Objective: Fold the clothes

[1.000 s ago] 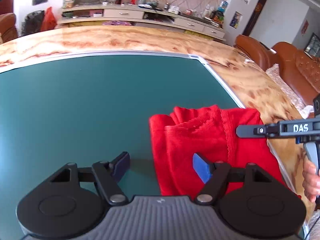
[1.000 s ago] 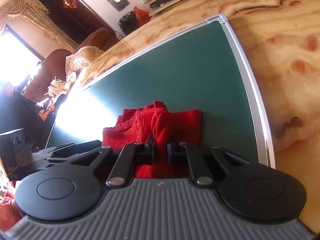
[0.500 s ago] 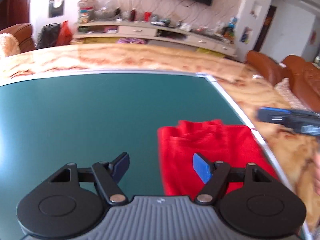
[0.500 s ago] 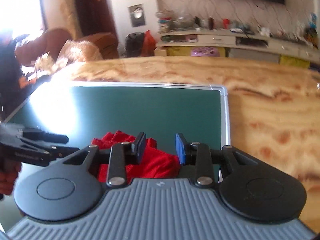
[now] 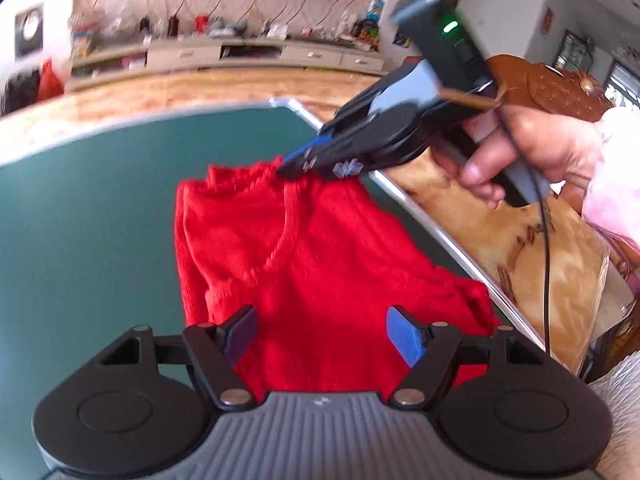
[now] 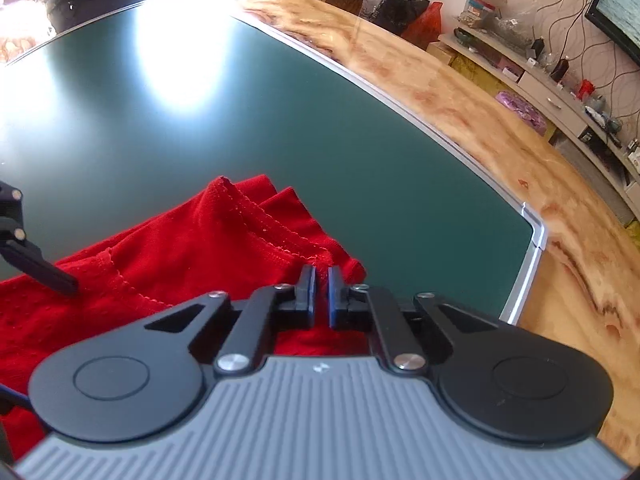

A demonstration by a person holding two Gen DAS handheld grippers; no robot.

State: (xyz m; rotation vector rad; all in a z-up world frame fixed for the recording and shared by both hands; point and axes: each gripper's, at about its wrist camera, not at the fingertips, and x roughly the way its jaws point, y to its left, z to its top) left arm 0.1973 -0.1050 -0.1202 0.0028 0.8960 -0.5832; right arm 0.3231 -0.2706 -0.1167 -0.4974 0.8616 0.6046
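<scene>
Two claws: right claw (image 6: 322, 294) closing on red sweater (image 5: 320, 264) collar near worktop (image 6: 320, 128) corner; left claw (image 5: 320, 336) spread, sweater's near part hidden beneath.

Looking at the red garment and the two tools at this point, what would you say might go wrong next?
1. The right tool is closing on only a thin bit of the red garment's neckline edge, so the knit may slip out when lifted.
2. The garment lies close to the green mat's metal edge; a pull that way could drag it over onto the table.
3. The left tool hovers open, holding nothing, so a one-sided lift may bunch the fabric.
</scene>
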